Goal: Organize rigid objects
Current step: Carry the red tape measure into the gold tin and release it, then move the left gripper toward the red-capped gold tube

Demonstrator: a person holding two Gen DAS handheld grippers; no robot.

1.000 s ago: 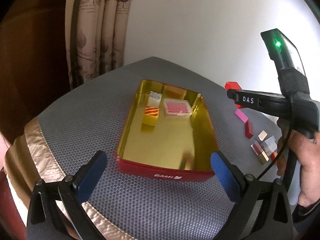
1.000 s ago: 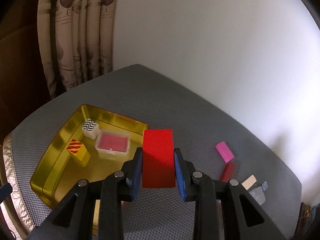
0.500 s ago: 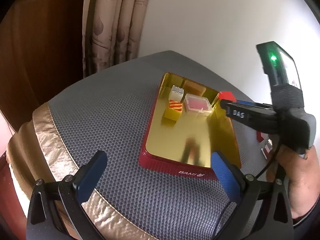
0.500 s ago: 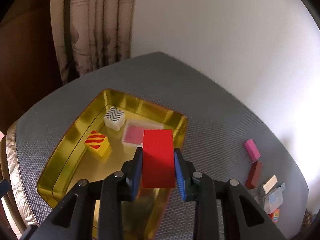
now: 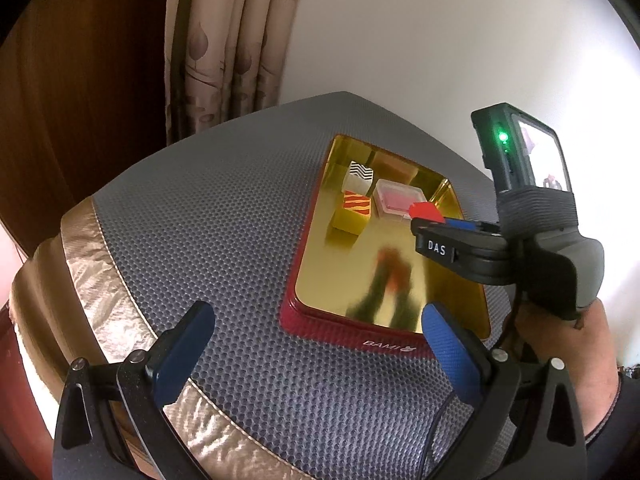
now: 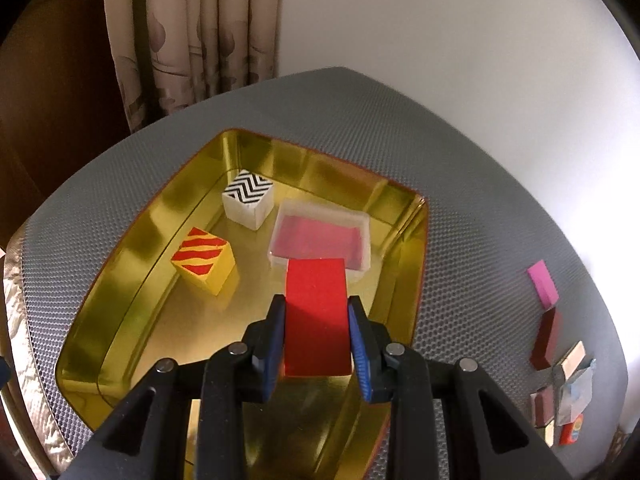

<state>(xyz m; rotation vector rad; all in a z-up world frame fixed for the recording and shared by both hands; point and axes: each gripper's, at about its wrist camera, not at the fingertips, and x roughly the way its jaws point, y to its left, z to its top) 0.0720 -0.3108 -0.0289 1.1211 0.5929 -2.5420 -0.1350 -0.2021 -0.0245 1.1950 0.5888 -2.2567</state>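
Observation:
My right gripper (image 6: 316, 312) is shut on a red block (image 6: 316, 312) and holds it above the gold tin tray (image 6: 120, 264), in front of a clear box with a pink inside (image 6: 320, 236). The tray also holds a yellow block with red stripes (image 6: 204, 260) and a white block with black zigzags (image 6: 248, 198). In the left wrist view the right gripper (image 5: 430, 216) hovers over the tray (image 5: 360, 344) with the red block (image 5: 426, 212). My left gripper (image 5: 316, 344) is open and empty, near the tray's front rim.
Loose blocks lie on the grey mat right of the tray: a pink block (image 6: 543, 283), a dark red block (image 6: 546, 338) and several small pieces (image 6: 568, 396). A curtain (image 6: 192, 32) and a white wall stand behind. The gold cloth edge (image 5: 100, 280) marks the table's left side.
My right gripper has carried the red block left, from beside the tray to over its inside. My left gripper has shifted left, so the tray now sits to the right in its view.

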